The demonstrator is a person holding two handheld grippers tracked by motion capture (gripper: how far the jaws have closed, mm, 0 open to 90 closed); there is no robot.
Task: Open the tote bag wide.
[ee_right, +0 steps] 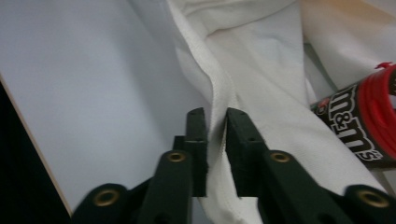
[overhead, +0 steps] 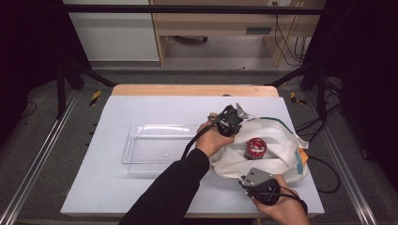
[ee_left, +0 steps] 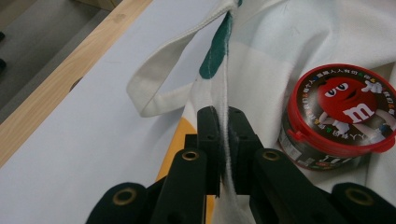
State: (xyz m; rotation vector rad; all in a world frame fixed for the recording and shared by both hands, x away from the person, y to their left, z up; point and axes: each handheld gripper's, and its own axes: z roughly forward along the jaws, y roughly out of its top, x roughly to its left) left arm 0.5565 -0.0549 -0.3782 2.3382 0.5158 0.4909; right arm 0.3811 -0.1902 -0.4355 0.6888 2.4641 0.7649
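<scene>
Now both claws are clamped on the white cloth tote bag point(overhead: 277, 157) that lies crumpled on the right part of the pale grey tabletop point(overhead: 117, 187). The left claw point(overhead: 231, 123), seen from above, sits at the bag's far left edge, the person's dark-sleeved arm reaching across to it. In the left gripper view the left claw point(ee_left: 224, 135) has its two black jaws pressed together on a thin raised seam of the cloth, which runs up between them toward a green patch point(ee_left: 215, 56) and a looped white handle point(ee_left: 161, 88) lying flat on the tabletop. The right claw point(overhead: 256, 180) is at the bag's near edge, close to the tabletop's front right corner. In the right gripper view the right claw point(ee_right: 215, 140) pinches a fold of the bag's rim, the cloth filling the narrow gap between its jaws.

Inside the bag's open mouth, between the two claws, stands a round candy tub with a red lid and dark sides point(overhead: 256, 147); it lies just to the right of the left claw's jaws point(ee_left: 336, 116) and to the right of the right claw's point(ee_right: 364, 126). A clear plastic rectangular tray point(overhead: 155, 147) rests on the tabletop left of the bag.
</scene>
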